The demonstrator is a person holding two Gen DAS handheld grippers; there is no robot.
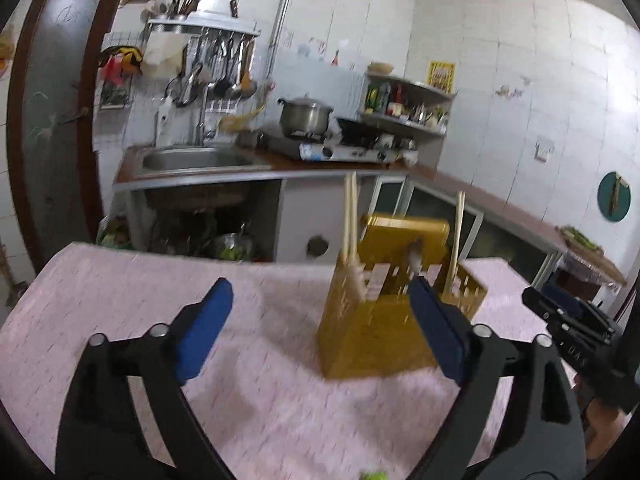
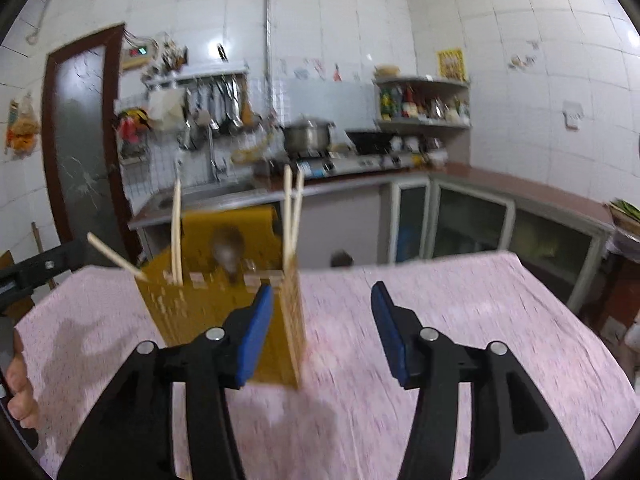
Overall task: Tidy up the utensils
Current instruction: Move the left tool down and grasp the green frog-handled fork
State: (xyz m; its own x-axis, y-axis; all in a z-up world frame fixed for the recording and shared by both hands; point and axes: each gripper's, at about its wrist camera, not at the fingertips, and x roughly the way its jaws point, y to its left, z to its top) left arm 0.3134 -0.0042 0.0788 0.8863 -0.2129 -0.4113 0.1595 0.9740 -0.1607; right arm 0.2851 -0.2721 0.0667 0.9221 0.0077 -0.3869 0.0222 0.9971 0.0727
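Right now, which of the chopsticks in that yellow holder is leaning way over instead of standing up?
The lone chopstick at the yellow holder's left corner slants steeply outward. The other chopsticks stand nearly upright.

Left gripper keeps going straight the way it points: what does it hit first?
Probably nothing soon. The left gripper, jaws open and empty, aims at bare pink tablecloth; the yellow utensil holder sits just right of that line. Depth unclear.

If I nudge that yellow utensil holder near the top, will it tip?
Probably. The yellow utensil holder stands tall on a narrow base, and the chopsticks rise above its rim. Its perforated plastic walls look light, so it may slide on the pink tablecloth.
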